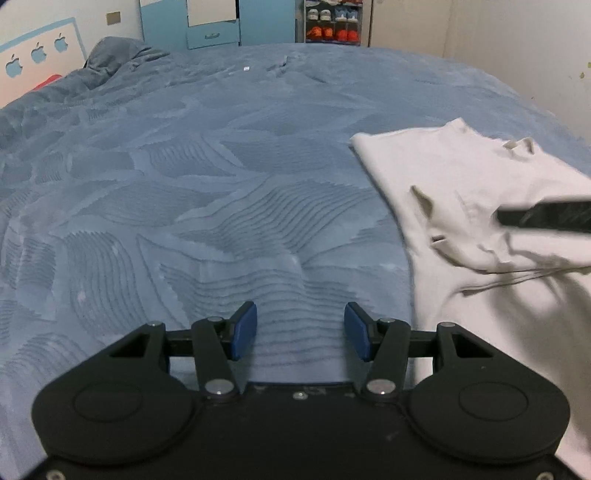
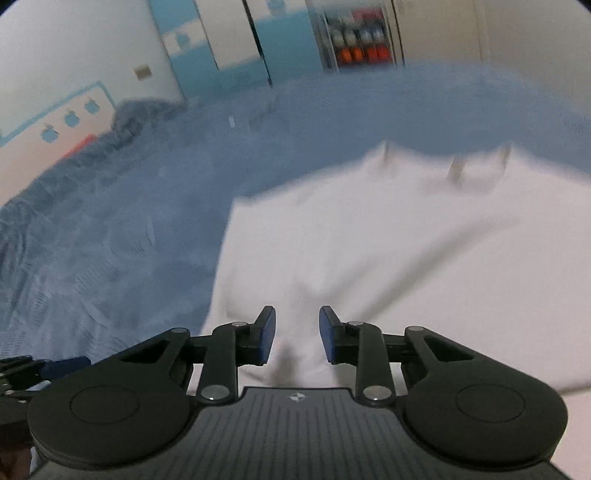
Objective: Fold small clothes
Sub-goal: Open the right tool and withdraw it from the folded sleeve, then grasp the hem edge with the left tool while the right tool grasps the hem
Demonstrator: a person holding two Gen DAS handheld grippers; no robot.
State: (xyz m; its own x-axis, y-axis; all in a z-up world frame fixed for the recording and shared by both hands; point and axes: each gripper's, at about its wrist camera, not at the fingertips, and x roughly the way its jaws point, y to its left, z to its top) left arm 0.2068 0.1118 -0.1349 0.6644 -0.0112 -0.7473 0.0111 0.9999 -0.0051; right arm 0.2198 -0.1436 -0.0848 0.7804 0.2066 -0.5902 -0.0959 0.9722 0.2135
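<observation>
Both low, left gripper [image 1: 300,330] over bedspread [image 1: 221,192], right gripper [image 2: 297,334] over garment [image 2: 388,251]

Blue bedspread [image 1: 229,192] with a wavy raised pattern, spread across nearly the whole view. Rumpled blue-grey blanket [image 1: 114,59] heaped at the far left. White headboard [image 1: 37,55] with blue apple cut-outs behind that heap, at the left. Light blue wardrobe [image 1: 218,22] against the far wall. Shoe rack [image 1: 332,22] just right of the wardrobe, holding orange and pale shoes.
</observation>
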